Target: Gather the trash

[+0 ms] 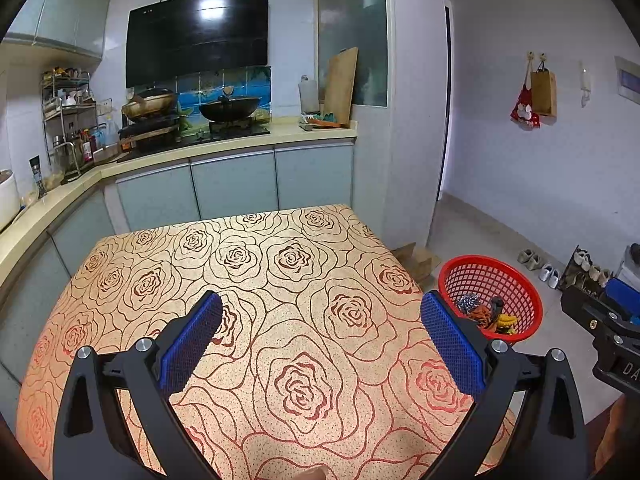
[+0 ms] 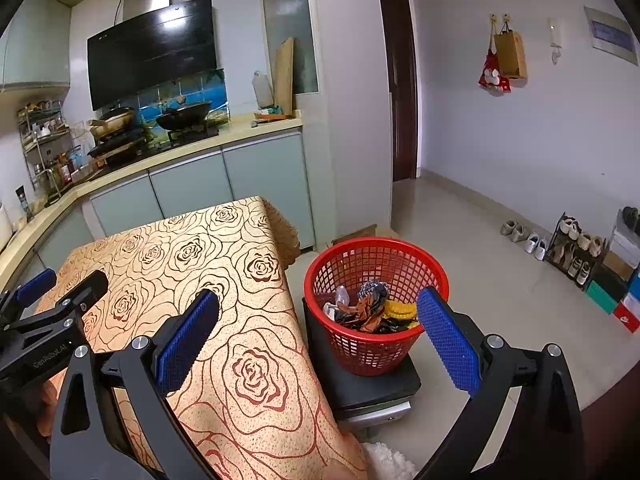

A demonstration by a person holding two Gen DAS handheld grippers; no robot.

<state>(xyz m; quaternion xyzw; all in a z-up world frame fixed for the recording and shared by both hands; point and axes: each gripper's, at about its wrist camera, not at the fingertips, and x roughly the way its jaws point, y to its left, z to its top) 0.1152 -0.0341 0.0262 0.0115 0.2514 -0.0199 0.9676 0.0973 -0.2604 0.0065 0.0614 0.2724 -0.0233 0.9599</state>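
Trash (image 2: 374,308) fills the red basket (image 2: 340,252) just beside the table (image 2: 240,320) edge; both grippers' jaws gape wide, empty.

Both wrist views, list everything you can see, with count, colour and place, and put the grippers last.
Table: one, under an orange cloth with red rose outlines, front centre; nothing lies on the part in view.
Basket: one, red mesh, on a dark stand to the right of the table.
Trash: mixed pile, brown, yellow, black and silvery, inside the basket.
Woks: two, dark, on the hob at the back.
Range hood: one, black, above the hob.
Cutting board: one, wooden, leaning at the counter's right end.
Hanging bags: two, one red and one brown, on wall hooks.
Shoes: several pairs, pale, along the right wall.
Left gripper: blue pads, open, over the table.
Right gripper: blue pads, open, at the table's edge near the basket.
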